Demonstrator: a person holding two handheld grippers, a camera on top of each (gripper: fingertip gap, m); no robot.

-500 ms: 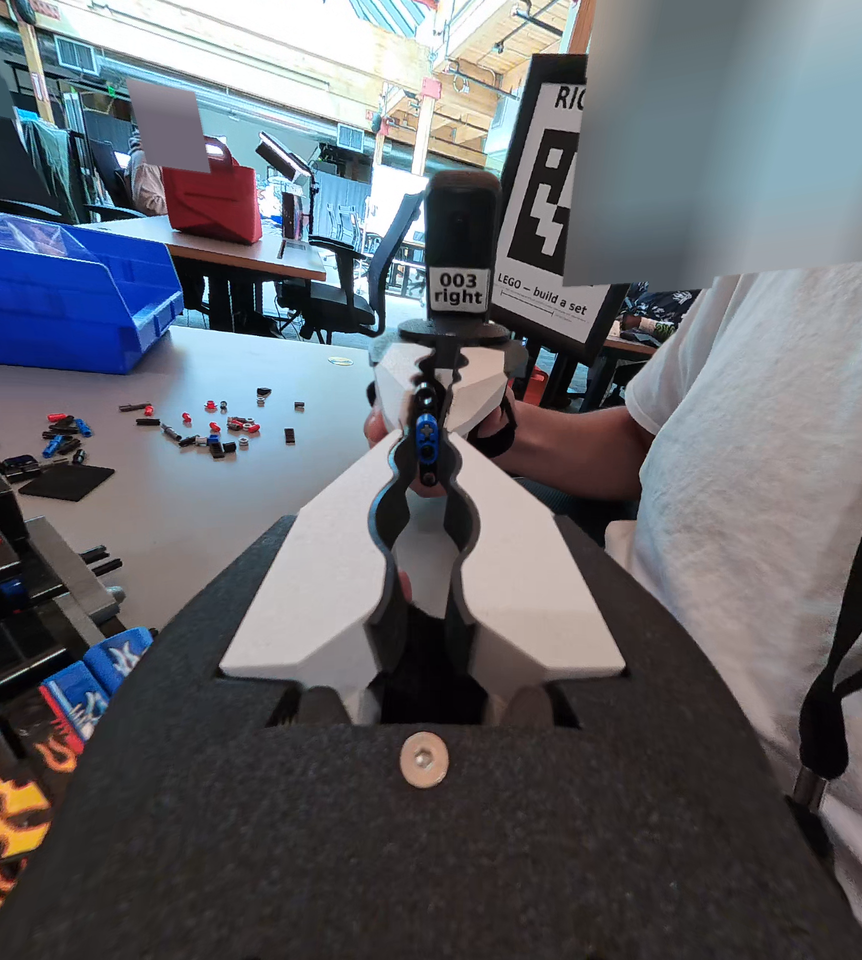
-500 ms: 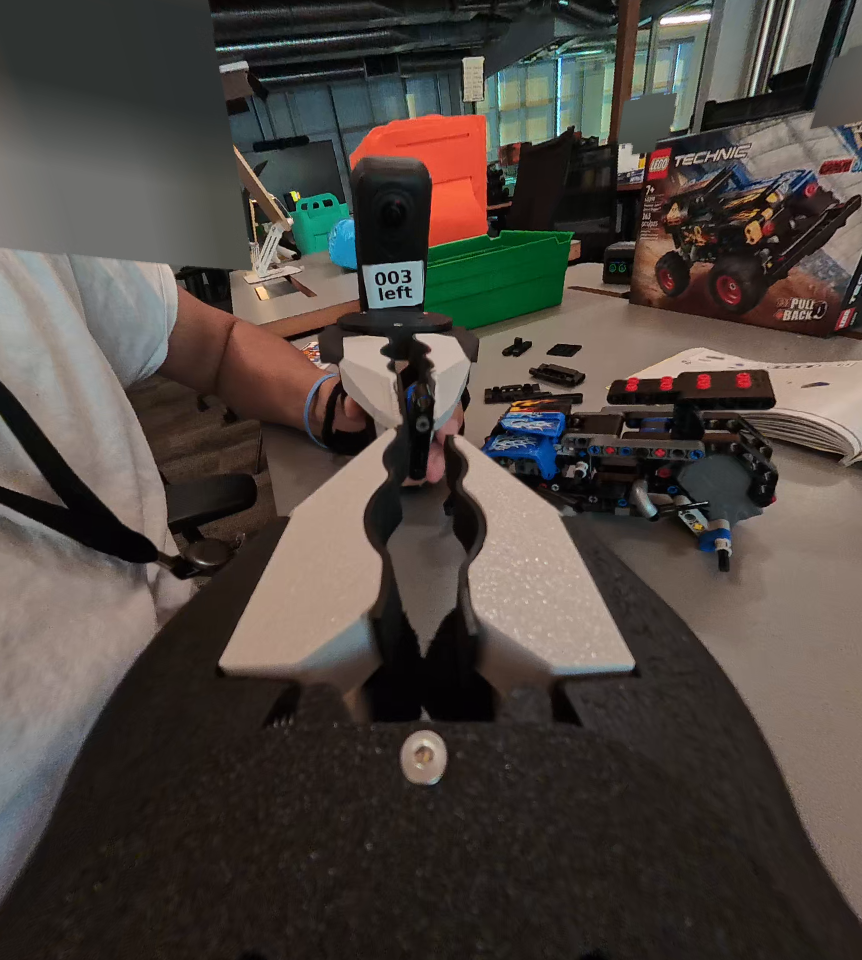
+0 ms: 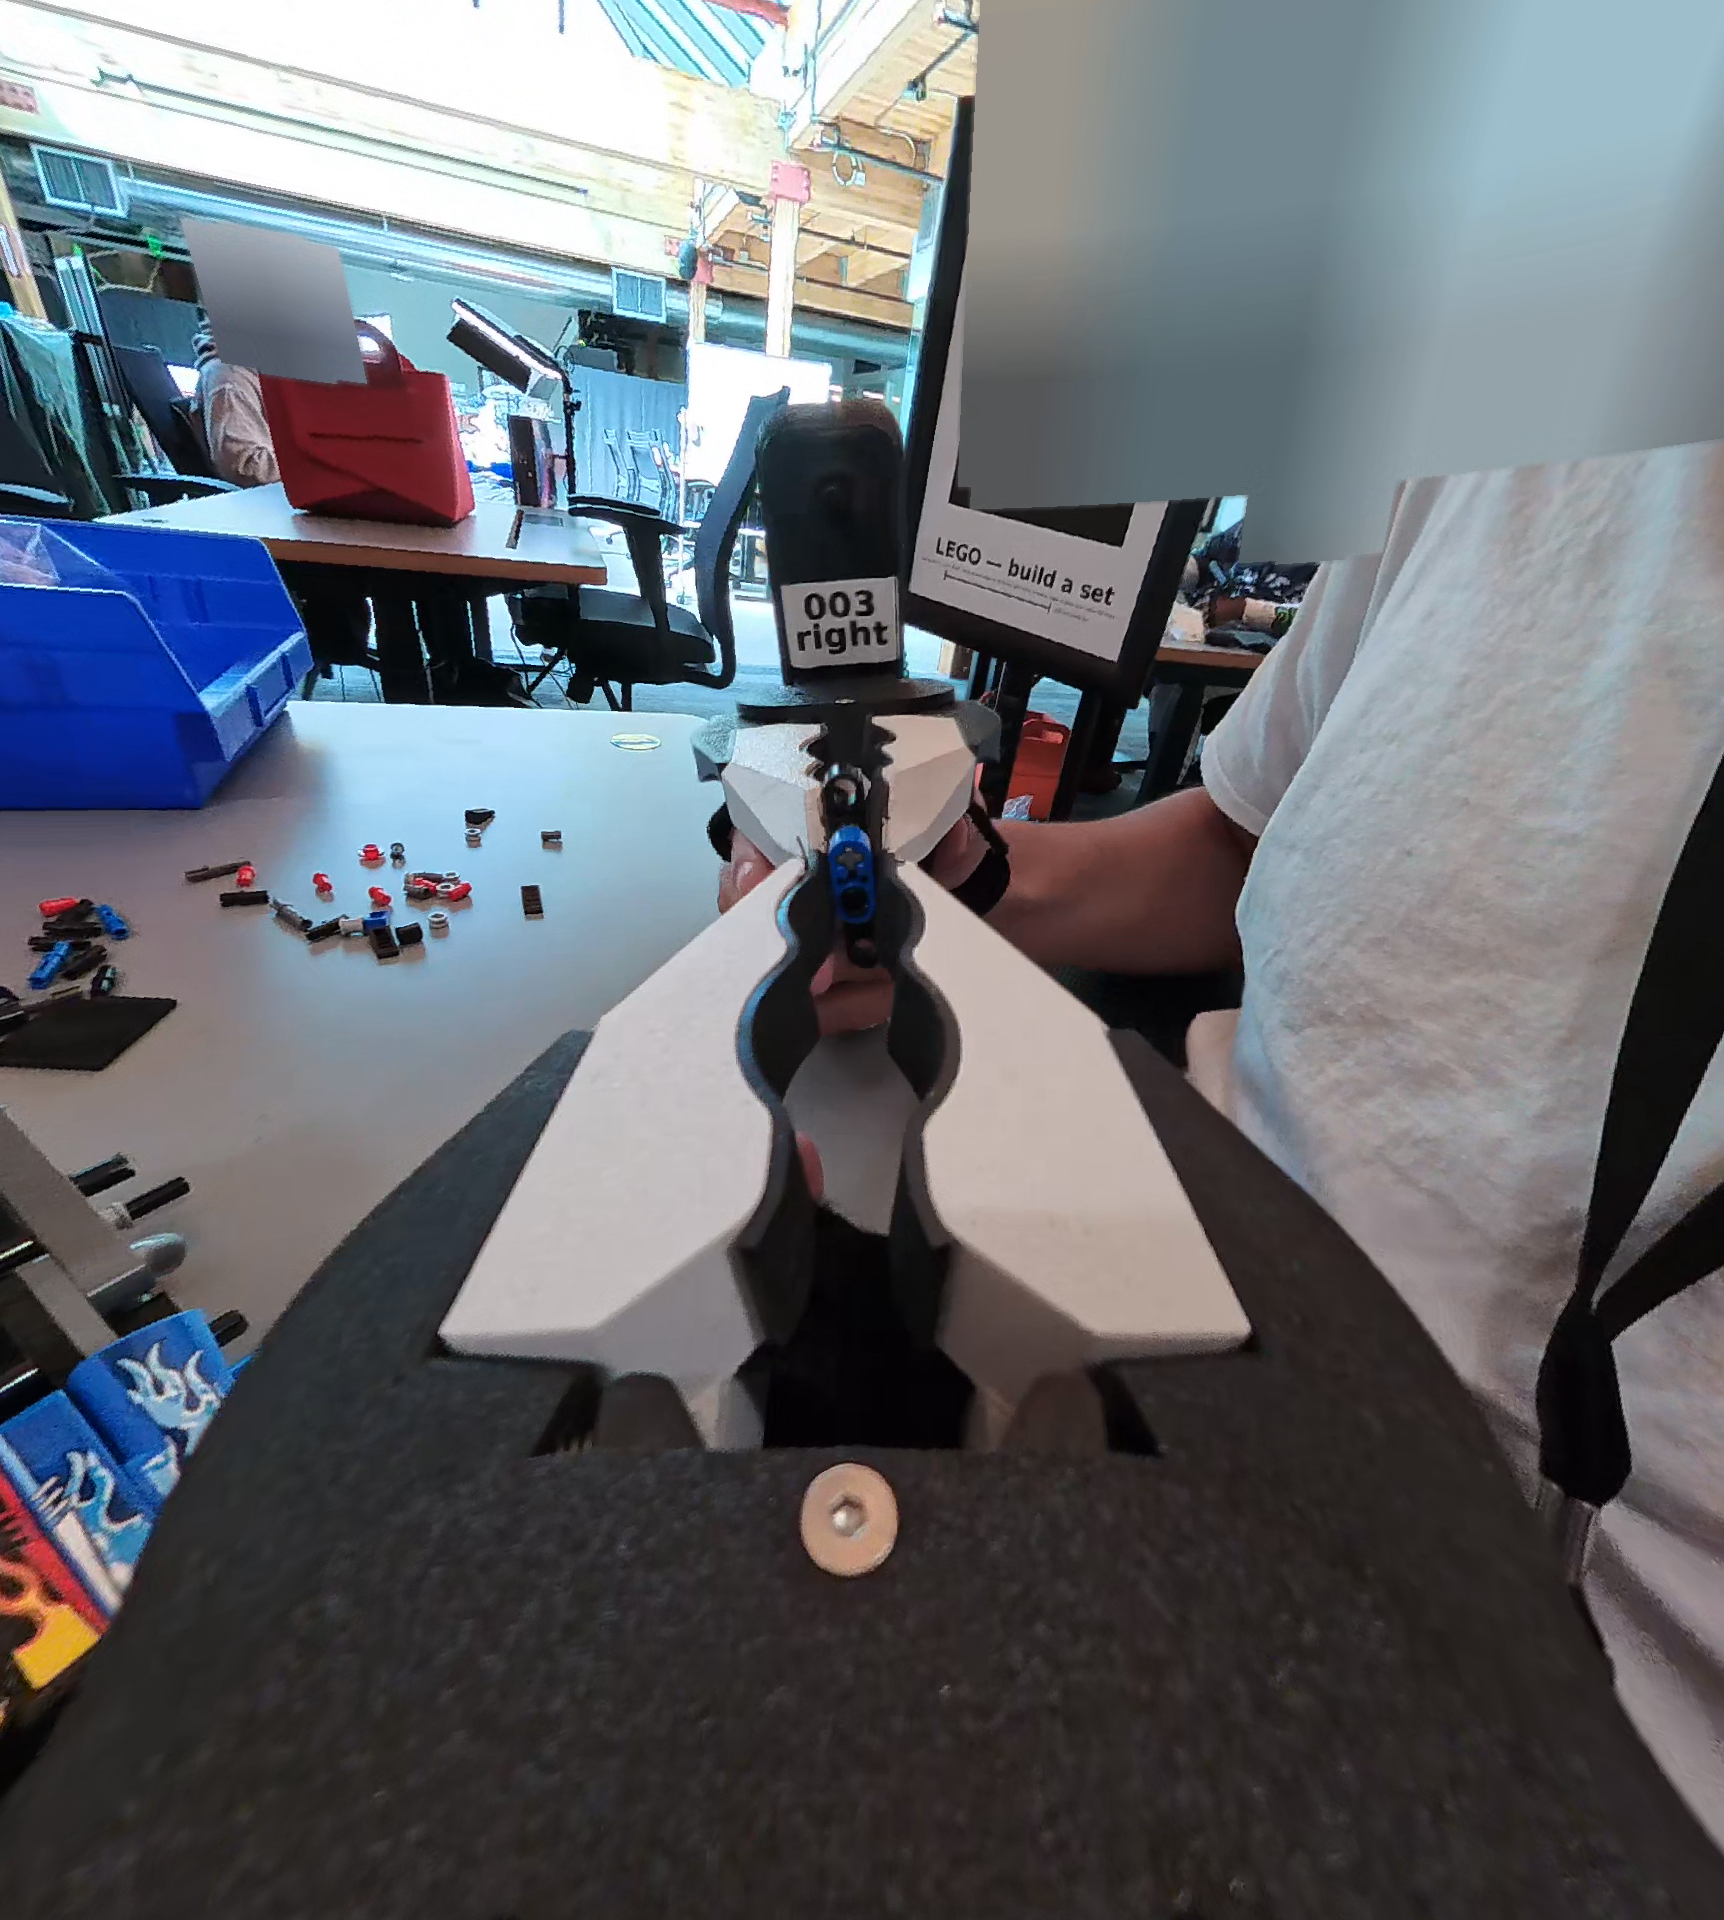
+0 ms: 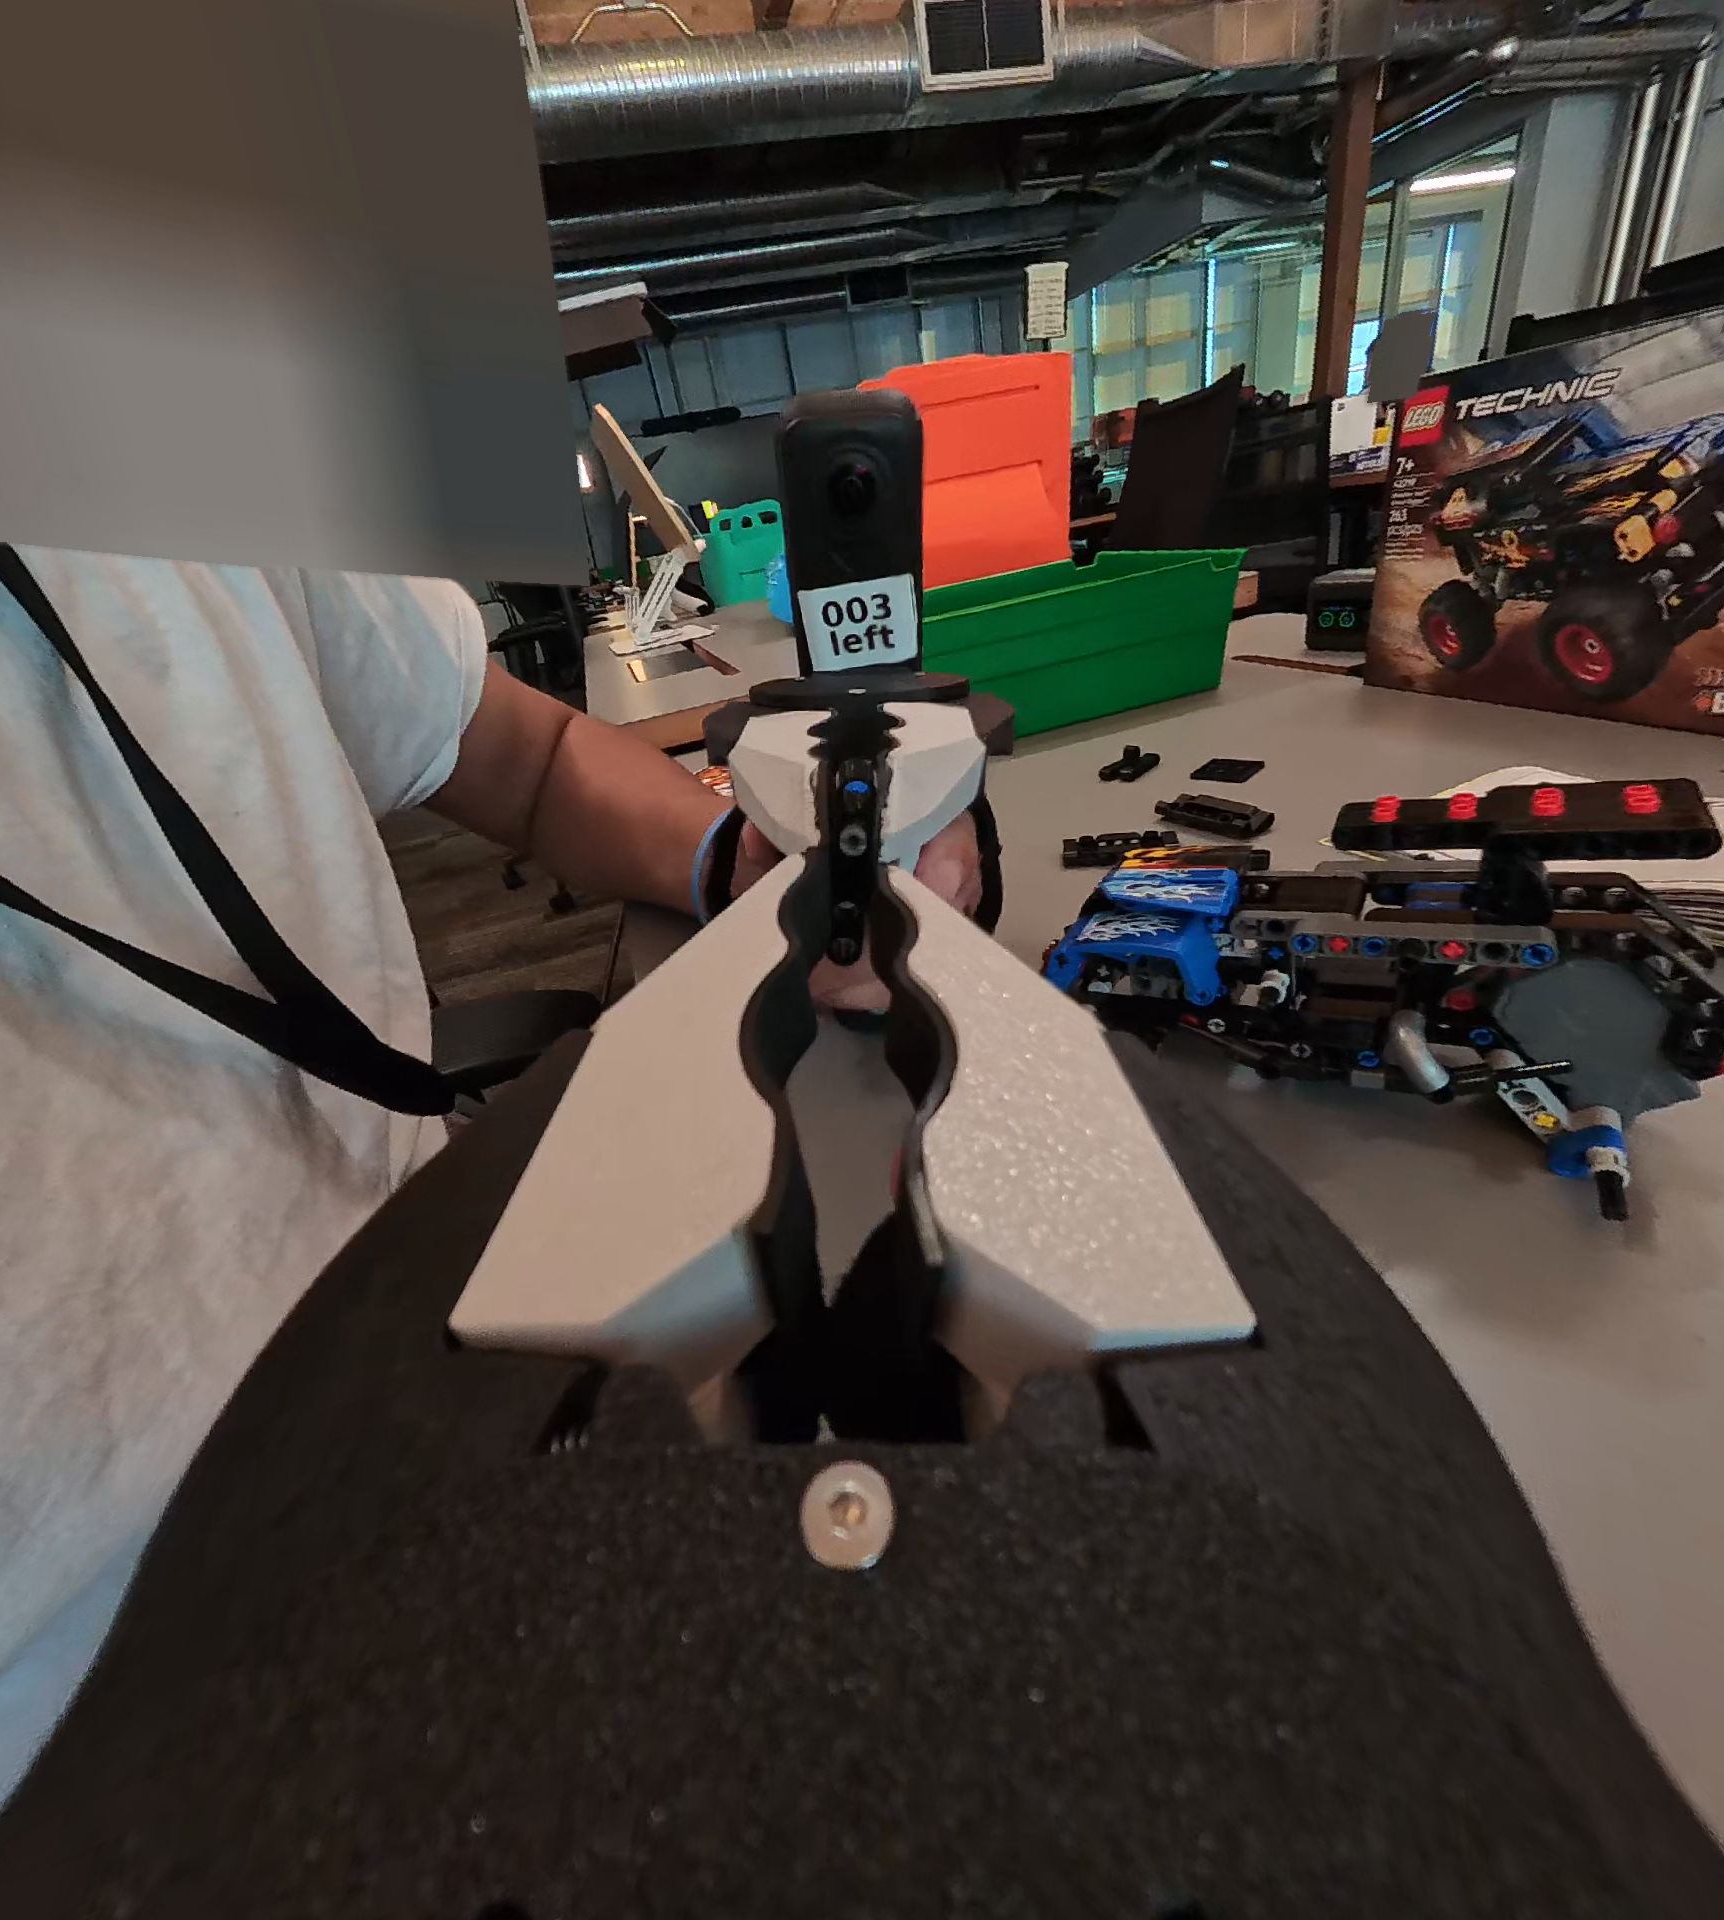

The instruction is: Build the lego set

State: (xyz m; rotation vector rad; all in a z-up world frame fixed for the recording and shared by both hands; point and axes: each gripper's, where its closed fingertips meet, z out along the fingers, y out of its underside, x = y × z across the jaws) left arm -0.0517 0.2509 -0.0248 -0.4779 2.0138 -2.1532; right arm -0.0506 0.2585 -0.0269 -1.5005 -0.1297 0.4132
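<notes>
Daylight pours through the skylight (image 3: 484, 62), blown out to white glare. The table (image 3: 422, 1039) shows only soft, faint shadows. The far windows (image 4: 1149, 332) glow against a dim ceiling. Edges bow with wide-angle stretch, and the nearest foreground looks perhaps slightly soft.

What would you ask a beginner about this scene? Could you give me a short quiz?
1. True or false: the half-built truck lies on the table, held by neither gripper.
2. In the left wrist view, the bin behind the loose small parts is: A blue, B yellow, C white.
3. Fill in: the left gripper and the right gripper meet tip to tip, both pinching a small black and ____ part.

Key: 1 true; 2 A; 3 blue.
</notes>
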